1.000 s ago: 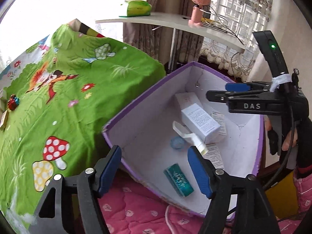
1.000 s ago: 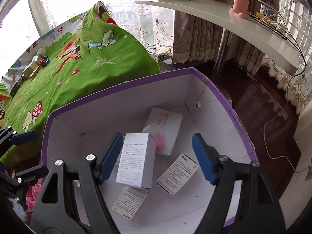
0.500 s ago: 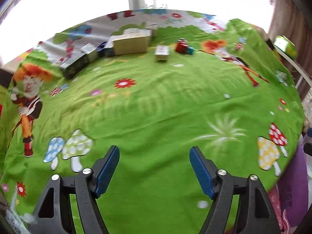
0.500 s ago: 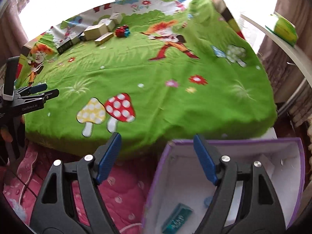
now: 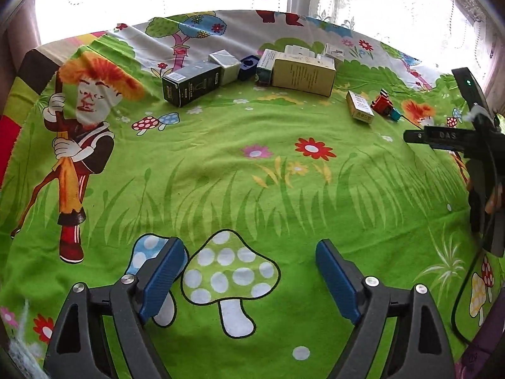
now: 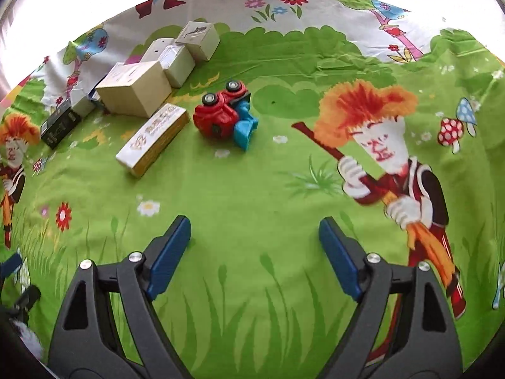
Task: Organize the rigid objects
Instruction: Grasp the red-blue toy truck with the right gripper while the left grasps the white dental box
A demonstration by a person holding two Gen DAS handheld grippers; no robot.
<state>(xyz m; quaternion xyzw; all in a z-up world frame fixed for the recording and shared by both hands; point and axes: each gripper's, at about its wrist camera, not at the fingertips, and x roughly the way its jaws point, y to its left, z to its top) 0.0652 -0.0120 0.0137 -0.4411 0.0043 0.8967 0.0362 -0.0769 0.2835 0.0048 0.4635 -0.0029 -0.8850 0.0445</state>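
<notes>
Both my grippers have swung off the purple box and now look down on the green bedsheet (image 5: 252, 164); the box is out of both views. My left gripper (image 5: 249, 271) and right gripper (image 6: 254, 252) are empty, jaws wide and opening further, nothing between the pads but printed cloth. What is left to sort lies at the far edge: the dark carton (image 5: 191, 83), the tan box (image 5: 303, 75), the long yellow-edged carton (image 6: 151, 139) and the red toy truck (image 6: 225, 115), the last two nearest my right gripper, so I judge a fresh pick comes next.
</notes>
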